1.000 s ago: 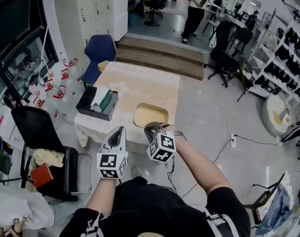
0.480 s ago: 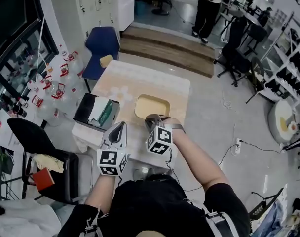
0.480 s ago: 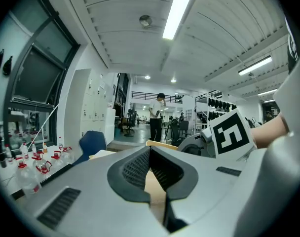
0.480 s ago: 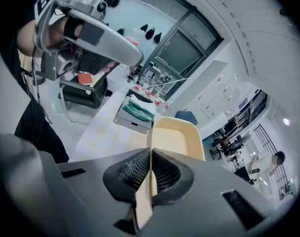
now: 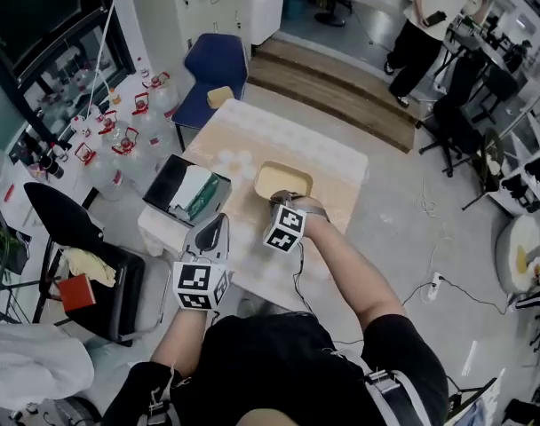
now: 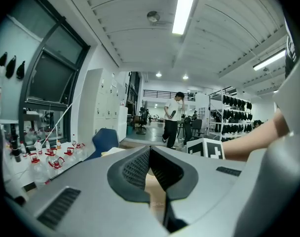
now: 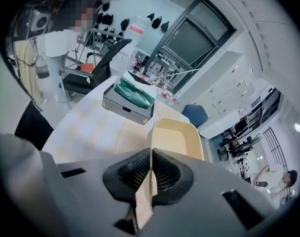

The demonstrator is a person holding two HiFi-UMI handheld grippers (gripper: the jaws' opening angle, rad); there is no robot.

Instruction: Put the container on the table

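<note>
Nearby, black box (image 5: pixel 167 182) beside container (image 5: pixel 283 179).

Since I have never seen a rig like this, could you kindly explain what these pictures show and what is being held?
A person holds a two-jaw tool in each hand. One picture comes from a camera on the person's head, looking down. The other two come from cameras riding on each tool, looking along its jaws. The right gripper has its jaws shut on the near rim of a cream container over the pale table; whether the container rests on it I cannot tell. The left gripper is shut, with nothing between its jaws. A black box with green and white contents also sits on the table.
</note>
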